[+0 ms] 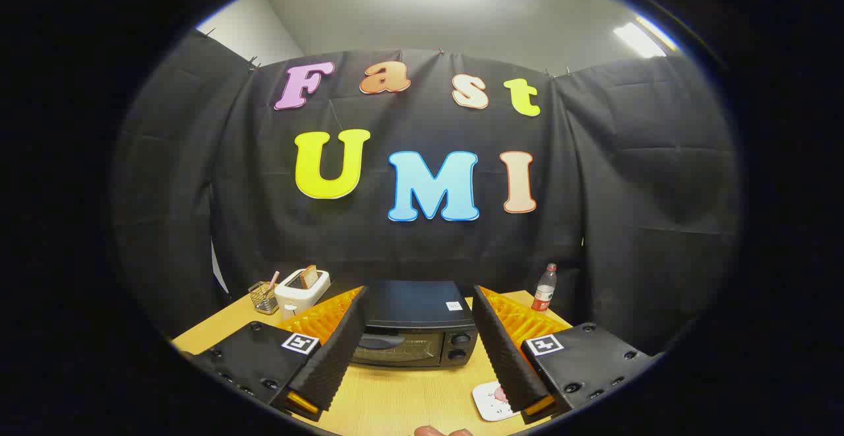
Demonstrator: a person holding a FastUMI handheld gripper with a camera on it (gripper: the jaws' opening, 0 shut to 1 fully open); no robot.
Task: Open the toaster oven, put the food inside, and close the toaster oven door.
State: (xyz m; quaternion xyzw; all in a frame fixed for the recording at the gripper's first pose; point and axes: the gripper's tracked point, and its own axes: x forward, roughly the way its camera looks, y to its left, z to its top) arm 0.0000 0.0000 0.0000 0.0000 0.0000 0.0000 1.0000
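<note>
Wooden table (pixel 395 396), light grain, carries everything. Black toaster oven (pixel 415 324) stands at mid-table, door closed; small white sticker on its top, too small to read. Gripper (pixel 419 330) fingers spread wide apart, oven framed between them, nothing held. White toaster (pixel 302 291) left of the oven, a slice in its slot. Wire basket (pixel 264 297) beyond that. Bottle (pixel 544 289) right of the oven, label illegible. White plate (pixel 491 402) before the oven, half hidden by the right finger; food on it unclear.
</note>
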